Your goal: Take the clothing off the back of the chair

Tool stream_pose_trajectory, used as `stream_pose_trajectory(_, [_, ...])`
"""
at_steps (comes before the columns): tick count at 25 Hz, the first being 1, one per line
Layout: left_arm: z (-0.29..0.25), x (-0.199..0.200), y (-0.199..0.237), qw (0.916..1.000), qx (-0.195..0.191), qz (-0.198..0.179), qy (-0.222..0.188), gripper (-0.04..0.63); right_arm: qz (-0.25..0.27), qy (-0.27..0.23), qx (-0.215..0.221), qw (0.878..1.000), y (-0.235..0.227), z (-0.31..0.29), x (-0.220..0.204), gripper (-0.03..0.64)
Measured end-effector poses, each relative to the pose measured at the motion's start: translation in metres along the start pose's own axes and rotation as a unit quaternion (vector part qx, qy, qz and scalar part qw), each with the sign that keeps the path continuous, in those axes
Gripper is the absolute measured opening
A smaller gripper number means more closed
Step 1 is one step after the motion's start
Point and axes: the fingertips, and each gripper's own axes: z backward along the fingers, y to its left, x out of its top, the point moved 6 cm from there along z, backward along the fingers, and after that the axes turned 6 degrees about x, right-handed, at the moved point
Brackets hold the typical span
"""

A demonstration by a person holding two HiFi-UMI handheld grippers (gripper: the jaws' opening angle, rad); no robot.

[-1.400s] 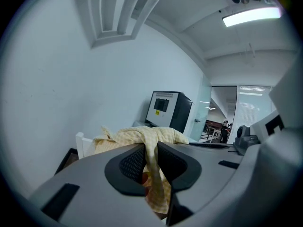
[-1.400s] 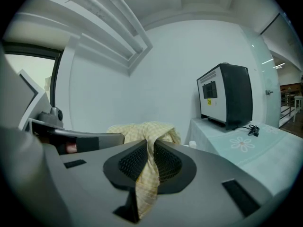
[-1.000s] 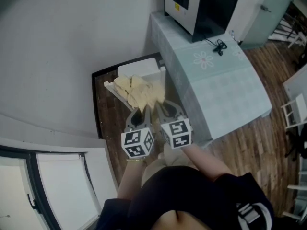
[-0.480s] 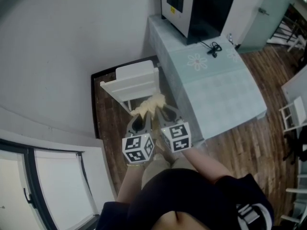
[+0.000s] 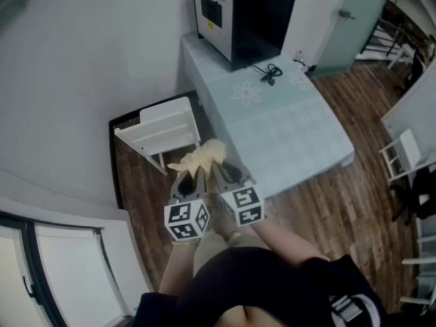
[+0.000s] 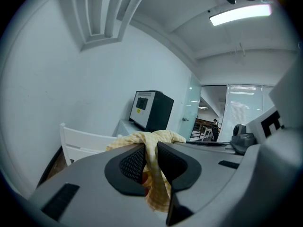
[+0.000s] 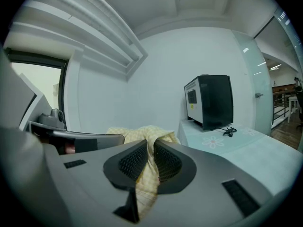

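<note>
A pale yellow checked garment (image 5: 201,157) hangs bunched between my two grippers, clear of the white chair (image 5: 162,129). My left gripper (image 5: 191,173) is shut on one part of the cloth (image 6: 151,155), which is pinched between its black pads. Beside it, my right gripper (image 5: 219,169) is shut on another fold of the garment (image 7: 147,169). The chair stands behind the cloth by the wall, its slatted back (image 6: 87,143) bare in the left gripper view.
A table with a pale green flowered cloth (image 5: 272,125) runs along the right of the chair and carries a black microwave (image 5: 242,16) and a cable (image 5: 270,72). A white wall (image 5: 75,60) stands to the left. Wooden floor (image 5: 340,203) lies beyond the table.
The garment lay draped over the chair a second ago. Both grippers have since drawn back from the chair with it, and the chair back now shows bare.
</note>
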Motion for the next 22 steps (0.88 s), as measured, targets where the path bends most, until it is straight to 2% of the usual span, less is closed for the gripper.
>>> stream_pose_trajectory(10, [0.006, -0.028, -0.067, 0.9993, -0.037, -0.008, 0.003, 0.067, -0.003, -0.006, -0.035, 0.999, -0.037, 0.063, -0.022, 0.054])
stream_pose_trajectory(22, [0.002, -0.040, -0.107, 0.9976, -0.066, -0.021, 0.007, 0.067, -0.009, -0.017, -0.062, 0.998, -0.061, 0.099, -0.033, 0.054])
